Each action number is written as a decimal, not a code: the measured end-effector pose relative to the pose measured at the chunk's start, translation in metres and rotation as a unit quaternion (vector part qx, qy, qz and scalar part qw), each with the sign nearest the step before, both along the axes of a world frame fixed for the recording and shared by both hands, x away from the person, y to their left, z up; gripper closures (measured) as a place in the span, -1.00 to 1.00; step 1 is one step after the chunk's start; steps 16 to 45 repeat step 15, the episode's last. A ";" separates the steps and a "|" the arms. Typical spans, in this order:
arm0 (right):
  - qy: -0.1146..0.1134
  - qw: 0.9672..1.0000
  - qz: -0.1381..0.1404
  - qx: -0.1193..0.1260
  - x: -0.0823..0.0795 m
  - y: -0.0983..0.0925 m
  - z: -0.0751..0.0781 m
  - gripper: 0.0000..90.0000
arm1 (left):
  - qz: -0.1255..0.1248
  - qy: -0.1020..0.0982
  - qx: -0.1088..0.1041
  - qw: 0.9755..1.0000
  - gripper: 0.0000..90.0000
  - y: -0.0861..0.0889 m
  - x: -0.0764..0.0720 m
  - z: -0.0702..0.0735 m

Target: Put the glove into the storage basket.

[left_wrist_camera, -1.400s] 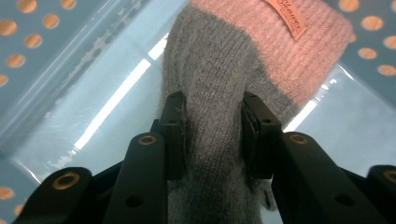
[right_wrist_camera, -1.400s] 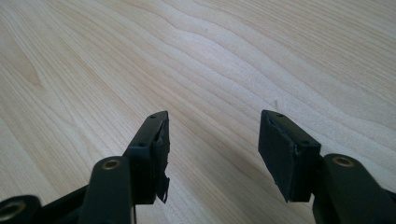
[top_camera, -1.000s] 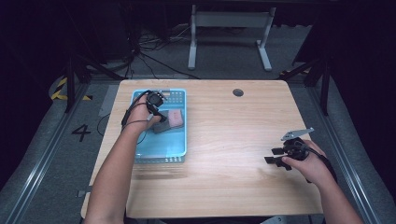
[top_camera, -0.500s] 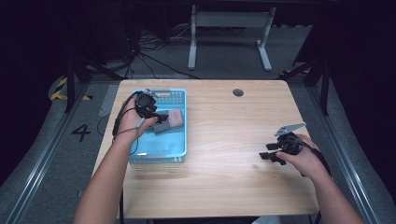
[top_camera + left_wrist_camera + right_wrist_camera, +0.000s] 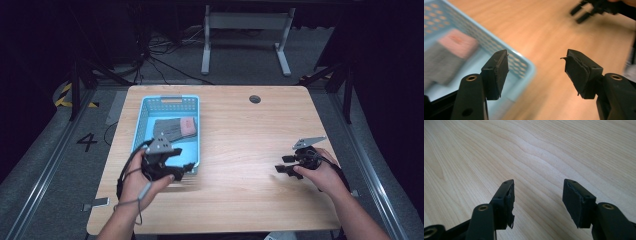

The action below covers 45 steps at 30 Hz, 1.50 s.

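Note:
A light blue basket (image 5: 145, 117) stands on the left of the wooden table, and a folded grey and pink cloth (image 5: 176, 127) lies inside it. My left gripper (image 5: 186, 169) hovers at the basket's near right corner, pointing right. Its jaws have just been opening and stand open with nothing between them. In the left gripper view the left gripper (image 5: 536, 58) looks over the basket's corner (image 5: 525, 67), with the blurred cloth (image 5: 449, 53) at left. My right gripper (image 5: 281, 164) is held low over the table's right side, open and empty. The right gripper (image 5: 539, 186) faces bare wood.
The table (image 5: 240, 130) has a round cable hole (image 5: 255, 99) near its far edge. Beyond the table stand a white desk frame (image 5: 245, 37) and loose cables on the grey floor. The other hand's gripper (image 5: 586, 12) shows far off in the left gripper view.
The left hand has drawn back from over the cloth in the basket to the basket's near right corner, leaving the cloth behind. The right hand has stayed nearly still.

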State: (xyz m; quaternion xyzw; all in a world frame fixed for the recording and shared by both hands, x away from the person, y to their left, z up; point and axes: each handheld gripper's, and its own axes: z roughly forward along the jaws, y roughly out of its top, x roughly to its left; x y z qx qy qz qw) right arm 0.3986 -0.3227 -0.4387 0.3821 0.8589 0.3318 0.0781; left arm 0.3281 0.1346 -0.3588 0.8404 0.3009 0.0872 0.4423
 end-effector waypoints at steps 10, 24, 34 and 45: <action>-0.017 1.000 -0.021 -0.007 -0.005 -0.006 -0.010 -0.04 | -0.048 -0.008 0.086 0.995 -0.24 -0.026 -0.026 -0.078; -0.033 0.999 -0.036 -0.001 -0.005 -0.009 -0.011 -0.04 | -0.045 0.019 0.070 0.996 -0.29 -0.023 -0.020 -0.088; -0.033 0.999 -0.036 -0.001 -0.005 -0.009 -0.011 -0.04 | -0.045 0.019 0.070 0.996 -0.29 -0.023 -0.020 -0.088; -0.033 0.999 -0.036 -0.001 -0.005 -0.009 -0.011 -0.04 | -0.045 0.019 0.070 0.996 -0.29 -0.023 -0.020 -0.088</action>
